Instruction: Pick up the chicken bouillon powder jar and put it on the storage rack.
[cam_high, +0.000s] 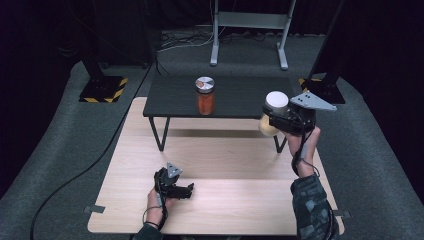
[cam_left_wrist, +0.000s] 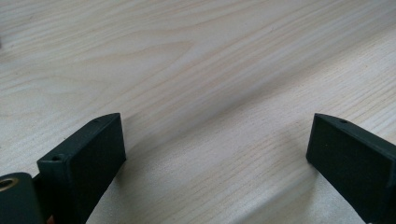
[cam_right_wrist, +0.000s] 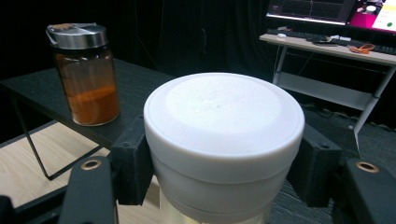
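My right gripper (cam_high: 274, 114) is shut on a white-lidded jar (cam_high: 275, 102), held in the air by the right end of the small black raised table (cam_high: 235, 97). In the right gripper view the jar's white lid (cam_right_wrist: 224, 116) sits between both black fingers (cam_right_wrist: 133, 161), with pale contents below. A glass jar of orange powder with a silver cap (cam_high: 205, 96) stands upright on the black table, also seen as the orange jar (cam_right_wrist: 86, 74) to the left. My left gripper (cam_high: 189, 190) rests low over the wooden tabletop (cam_left_wrist: 201, 70), open, nothing between its fingers (cam_left_wrist: 86, 158).
The light wooden table (cam_high: 215, 200) stretches beneath the black raised table, whose thin legs (cam_high: 161, 134) stand on it. A metal stand (cam_high: 250, 30) and cables lie on the grey floor behind. A desk with monitors (cam_right_wrist: 336, 32) stands at the far right.
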